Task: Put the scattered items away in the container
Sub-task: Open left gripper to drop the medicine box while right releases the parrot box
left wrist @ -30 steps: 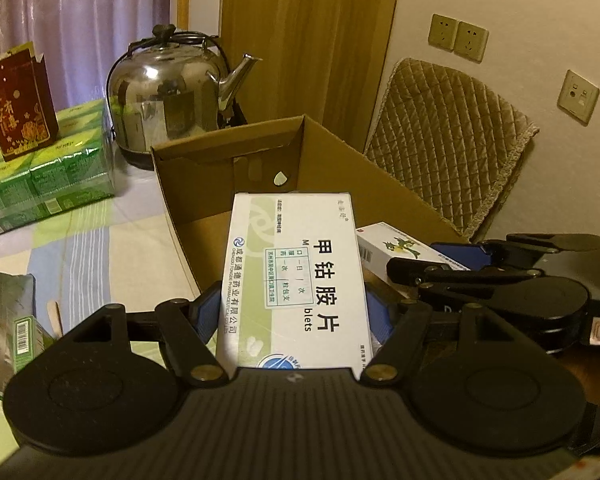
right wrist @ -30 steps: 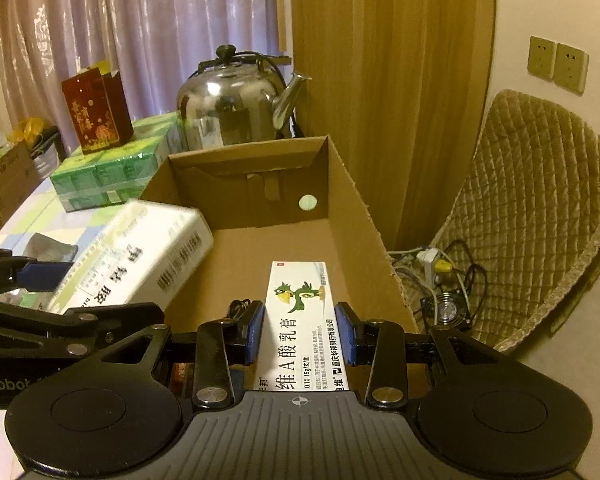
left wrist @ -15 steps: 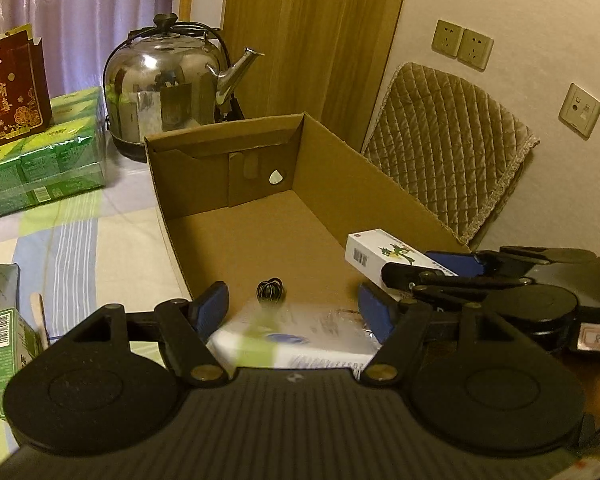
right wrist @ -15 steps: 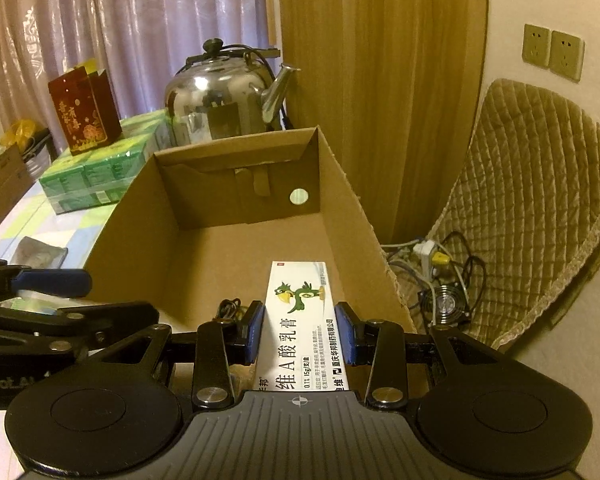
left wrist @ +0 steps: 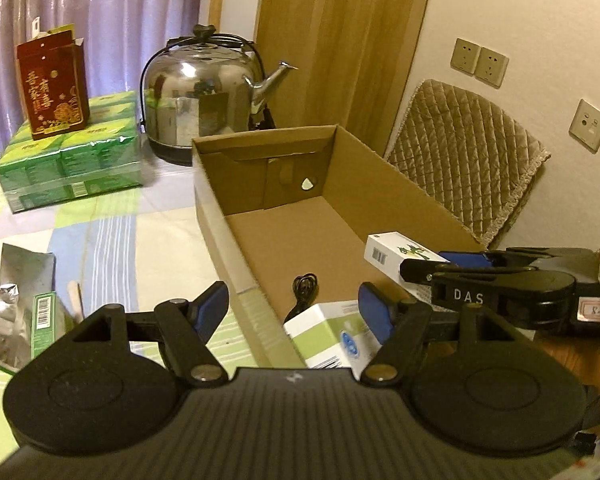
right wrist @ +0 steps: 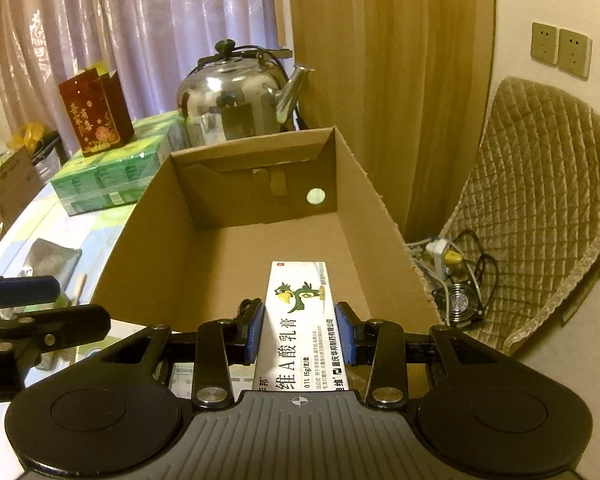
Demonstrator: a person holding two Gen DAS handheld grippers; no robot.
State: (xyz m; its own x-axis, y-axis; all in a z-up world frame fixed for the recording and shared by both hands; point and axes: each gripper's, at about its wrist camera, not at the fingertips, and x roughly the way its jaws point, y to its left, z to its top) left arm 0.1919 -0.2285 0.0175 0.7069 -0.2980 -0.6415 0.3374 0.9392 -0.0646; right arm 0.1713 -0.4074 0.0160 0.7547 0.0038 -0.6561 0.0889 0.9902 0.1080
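An open cardboard box (left wrist: 216, 208) (right wrist: 380, 216) stands on the table. My left gripper (left wrist: 294, 308) is open and empty over the box's near left corner. A white and green medicine box (left wrist: 328, 332) lies inside the cardboard box, just under the left gripper's right finger, beside a coiled black cable (left wrist: 304, 288). My right gripper (right wrist: 300, 330) is shut on a long white ointment box with a green bird (right wrist: 300, 320) (left wrist: 396, 250), held above the near end of the cardboard box. The right gripper (left wrist: 420, 268) also shows at the right of the left wrist view.
A steel kettle (left wrist: 204, 92) stands behind the box. Green tissue packs (left wrist: 72, 156) with a red gift bag (left wrist: 54, 88) on top sit at the far left. A silver foil pouch (left wrist: 16, 296) and a wooden stick (left wrist: 75, 300) lie on the striped tablecloth (left wrist: 112, 240). A quilted chair (right wrist: 540, 200) is right.
My left gripper let go of the white and green medicine box, which dropped into the cardboard box, and the gripper has shifted left. The right gripper keeps its hold on the ointment box.
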